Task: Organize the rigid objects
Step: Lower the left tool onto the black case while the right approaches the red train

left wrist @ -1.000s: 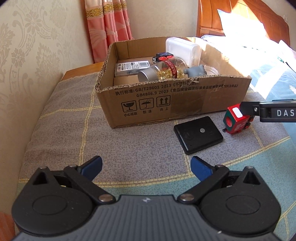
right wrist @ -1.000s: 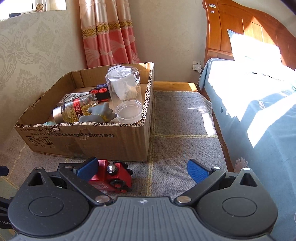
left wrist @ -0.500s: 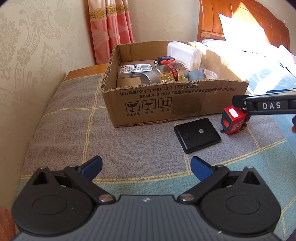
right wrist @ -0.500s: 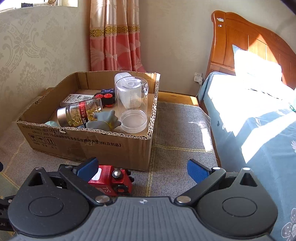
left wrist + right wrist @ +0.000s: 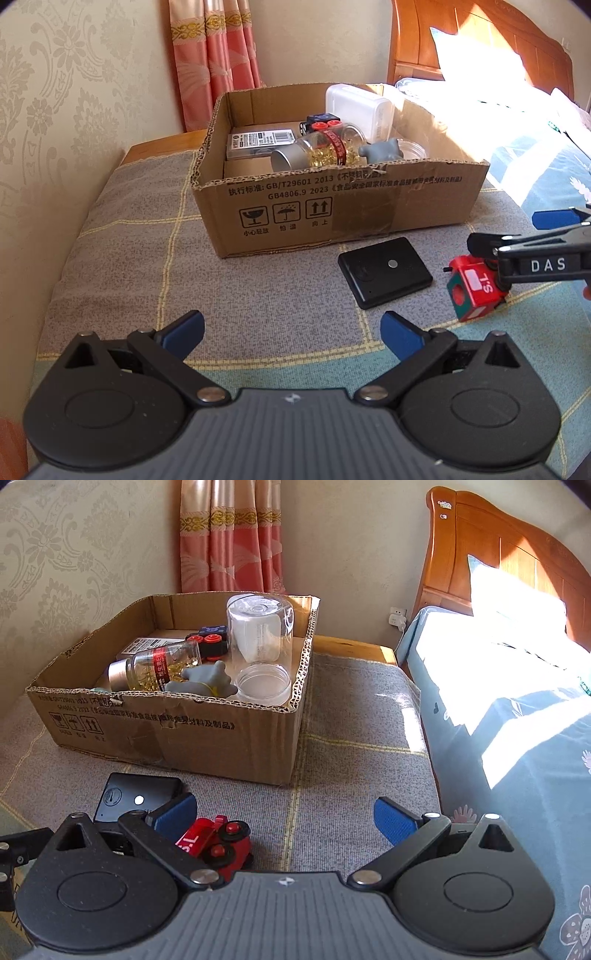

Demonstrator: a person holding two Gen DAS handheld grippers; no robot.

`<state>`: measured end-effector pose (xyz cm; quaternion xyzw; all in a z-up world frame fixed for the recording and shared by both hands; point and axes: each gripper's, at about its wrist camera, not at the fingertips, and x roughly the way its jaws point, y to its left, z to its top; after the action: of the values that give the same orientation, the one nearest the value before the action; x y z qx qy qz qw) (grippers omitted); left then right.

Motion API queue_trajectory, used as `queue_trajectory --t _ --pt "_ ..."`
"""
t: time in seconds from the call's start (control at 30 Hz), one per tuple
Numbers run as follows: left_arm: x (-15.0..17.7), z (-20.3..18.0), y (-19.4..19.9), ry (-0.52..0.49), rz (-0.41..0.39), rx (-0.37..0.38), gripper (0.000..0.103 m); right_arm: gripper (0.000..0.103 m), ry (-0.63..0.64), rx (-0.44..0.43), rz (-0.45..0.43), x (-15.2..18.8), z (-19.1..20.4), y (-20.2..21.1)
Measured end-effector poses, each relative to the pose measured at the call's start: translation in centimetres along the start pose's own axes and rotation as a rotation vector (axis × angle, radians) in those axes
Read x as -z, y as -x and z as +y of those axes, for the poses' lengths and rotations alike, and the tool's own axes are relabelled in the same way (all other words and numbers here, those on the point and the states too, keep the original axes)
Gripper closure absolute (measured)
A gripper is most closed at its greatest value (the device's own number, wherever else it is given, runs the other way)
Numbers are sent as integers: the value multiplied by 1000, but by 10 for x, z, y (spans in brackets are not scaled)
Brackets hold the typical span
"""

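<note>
A red toy train (image 5: 476,291) (image 5: 218,843) lies on the checked blanket, right of a flat black box (image 5: 384,271) (image 5: 136,799). My right gripper (image 5: 284,816) (image 5: 554,240) hangs over the train, open, with the toy by its left finger and touching nothing that I can see. My left gripper (image 5: 291,330) is open over bare blanket, short of the black box. The cardboard box (image 5: 332,206) (image 5: 177,731) behind holds a capsule bottle (image 5: 321,151), a grey toy (image 5: 380,151), a clear jar (image 5: 260,627) and several other items.
A bed with blue bedding (image 5: 517,709) and a wooden headboard (image 5: 491,554) lies to the right. A patterned wall (image 5: 74,92) and pink curtain (image 5: 218,55) stand behind the box. Blanket (image 5: 351,738) right of the box is bare.
Both grippers have pulled back and risen a little. The right gripper has shifted so the train sits further inside its left finger, and the black box has come into its view.
</note>
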<state>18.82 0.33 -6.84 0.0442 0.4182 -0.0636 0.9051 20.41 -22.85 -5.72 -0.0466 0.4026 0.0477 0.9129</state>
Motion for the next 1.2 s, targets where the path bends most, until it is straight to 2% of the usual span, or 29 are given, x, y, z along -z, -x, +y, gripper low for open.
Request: queue_trajectory --t 0.2,0.37,0.63,1.0,1.13,1.2 --pt "-2 -3 -1 3 1 -2 2 0 -21 -98 38 27 11 14" --pt "-6 -7 -2 -6 5 -4 2 0 42 -31 70 48 27 5" --pt "-21 -25 -13 -18 13 21 2 0 7 -36 37 54 4 5" --pt "-43 -55 -60 38 48 68 2 0 14 -41 -10 60 3 7" --pt "-37 -63 -72 16 62 34 1 0 21 -49 -13 60 2 8" --pt "-34 -62 -69 4 38 20 0 0 23 -50 -12 60 2 8"
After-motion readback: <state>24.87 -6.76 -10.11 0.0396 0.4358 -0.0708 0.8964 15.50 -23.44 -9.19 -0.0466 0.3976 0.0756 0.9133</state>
